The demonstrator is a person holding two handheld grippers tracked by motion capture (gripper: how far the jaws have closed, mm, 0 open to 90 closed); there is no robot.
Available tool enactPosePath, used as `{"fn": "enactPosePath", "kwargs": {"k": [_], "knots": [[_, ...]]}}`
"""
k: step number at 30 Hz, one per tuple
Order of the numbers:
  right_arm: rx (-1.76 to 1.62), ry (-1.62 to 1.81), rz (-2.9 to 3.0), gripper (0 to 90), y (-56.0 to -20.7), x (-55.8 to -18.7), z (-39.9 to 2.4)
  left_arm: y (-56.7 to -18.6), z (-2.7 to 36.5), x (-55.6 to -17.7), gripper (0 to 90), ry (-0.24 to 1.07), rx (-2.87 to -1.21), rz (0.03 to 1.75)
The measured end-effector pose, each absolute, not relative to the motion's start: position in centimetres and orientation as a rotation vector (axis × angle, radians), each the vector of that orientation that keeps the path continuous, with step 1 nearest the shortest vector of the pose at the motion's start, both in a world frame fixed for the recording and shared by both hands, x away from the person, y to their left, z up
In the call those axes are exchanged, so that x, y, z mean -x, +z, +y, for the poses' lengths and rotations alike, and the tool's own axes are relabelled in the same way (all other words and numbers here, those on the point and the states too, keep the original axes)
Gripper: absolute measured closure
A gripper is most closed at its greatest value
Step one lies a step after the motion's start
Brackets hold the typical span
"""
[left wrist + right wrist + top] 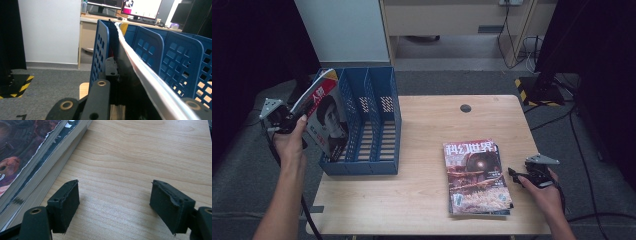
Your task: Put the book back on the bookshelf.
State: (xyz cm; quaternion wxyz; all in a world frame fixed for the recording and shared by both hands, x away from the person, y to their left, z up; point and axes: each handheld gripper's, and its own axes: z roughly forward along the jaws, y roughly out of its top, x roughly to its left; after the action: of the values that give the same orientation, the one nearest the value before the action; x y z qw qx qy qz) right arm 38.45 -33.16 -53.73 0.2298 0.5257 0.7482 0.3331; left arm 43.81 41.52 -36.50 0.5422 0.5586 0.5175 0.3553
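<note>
1. The left gripper point(296, 119), out past the left edge of the worktop point(422, 200), is clamped on the edge of a magazine point(324, 117). The magazine leans tilted from the gripper, its lower end down in the leftmost slot of the blue file rack point(377, 125).
2. In the left gripper view the magazine's white page edge point(140, 72) runs up from between the jaws, with the rack's blue dividers point(175, 62) just beside it.
3. A stack of magazines point(477, 177) lies flat on the worktop, just left of the right gripper point(518, 176).
4. The right gripper is wide open, holding nothing, above bare wood; the stack's edge point(32, 170) lies beside its left jaw.
</note>
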Motion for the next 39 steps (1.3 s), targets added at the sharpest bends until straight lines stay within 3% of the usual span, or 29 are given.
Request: {"fn": "enactPosePath", "kwargs": {"k": [24,39], "knots": [[-1.442,0.917,2.065,23.0,-53.73,-38.45,-33.14,-36.08,41.61,-43.67,82.5,0.809,-1.355,1.27],[-1.446,0.916,2.064,21.4,-53.76,-38.47,-33.02,-36.53,41.89,-42.88,58.9,0.818,-1.352,1.249]]}}
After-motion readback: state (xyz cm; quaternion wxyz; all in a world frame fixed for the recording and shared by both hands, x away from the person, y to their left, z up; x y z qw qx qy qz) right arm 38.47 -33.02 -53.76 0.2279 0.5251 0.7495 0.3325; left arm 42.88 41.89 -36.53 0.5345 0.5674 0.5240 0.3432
